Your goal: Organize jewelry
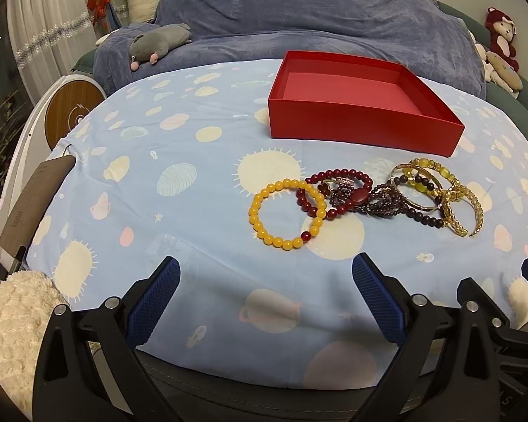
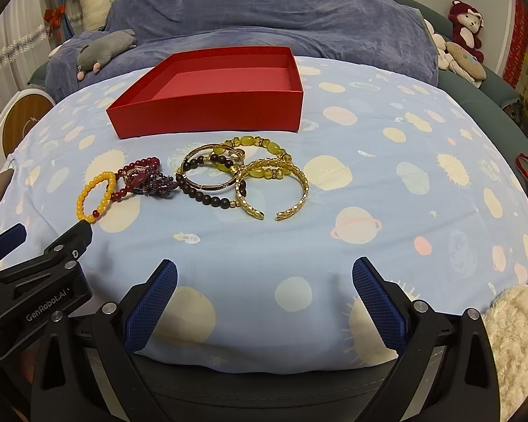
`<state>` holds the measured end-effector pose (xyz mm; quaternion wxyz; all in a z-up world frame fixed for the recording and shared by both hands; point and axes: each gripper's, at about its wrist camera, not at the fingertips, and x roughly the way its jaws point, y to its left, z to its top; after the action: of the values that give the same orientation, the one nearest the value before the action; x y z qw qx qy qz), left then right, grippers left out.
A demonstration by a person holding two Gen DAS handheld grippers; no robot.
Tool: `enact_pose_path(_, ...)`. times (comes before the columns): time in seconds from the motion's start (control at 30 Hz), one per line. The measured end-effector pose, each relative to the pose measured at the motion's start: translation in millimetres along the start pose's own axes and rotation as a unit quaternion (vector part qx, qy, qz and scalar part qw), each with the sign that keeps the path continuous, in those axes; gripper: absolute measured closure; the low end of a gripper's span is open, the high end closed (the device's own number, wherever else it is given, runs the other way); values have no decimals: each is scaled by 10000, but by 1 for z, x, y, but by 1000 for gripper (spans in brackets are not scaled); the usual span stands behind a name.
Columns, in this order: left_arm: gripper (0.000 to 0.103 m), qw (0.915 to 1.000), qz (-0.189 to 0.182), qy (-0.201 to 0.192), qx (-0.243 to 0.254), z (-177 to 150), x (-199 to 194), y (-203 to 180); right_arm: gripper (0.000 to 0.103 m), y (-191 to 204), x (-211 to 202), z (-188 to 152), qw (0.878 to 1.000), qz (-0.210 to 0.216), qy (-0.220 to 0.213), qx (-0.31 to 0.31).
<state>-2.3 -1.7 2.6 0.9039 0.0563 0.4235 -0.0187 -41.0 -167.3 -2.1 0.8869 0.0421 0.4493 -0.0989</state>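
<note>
Jaws wide apart on both left gripper (image 1: 265, 302) and right gripper (image 2: 264, 302), nothing between, low over near edge of blue planet-print cloth (image 2: 387, 183). One red box (image 2: 207, 112) at far side, open-topped, nothing inside. Roughly seven bracelets tangled just near of box: one yellow-bead bracelet (image 1: 288, 215) leftmost, one open gold cuff (image 2: 274, 190) rightmost.

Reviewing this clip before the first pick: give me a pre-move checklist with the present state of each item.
1. Left gripper open, nothing between its fingers: ok.
2. Right gripper open, nothing between its fingers: ok.
3. Red box uncovered, with nothing visible inside: ok.
4. Yellow bead bracelet free of the pile: not ok, it overlaps the dark red bead bracelet.
5. Gold open cuff reachable at the pile's edge: ok.
6. Small rings hidden under the pile: cannot tell.
</note>
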Motion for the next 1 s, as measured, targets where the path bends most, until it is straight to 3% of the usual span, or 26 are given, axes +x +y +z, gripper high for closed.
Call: enact_pose_path(1.0, 9, 10000, -19, 36, -7, 0, 2, 1, 7, 3, 2, -1, 10000, -4, 40, 13)
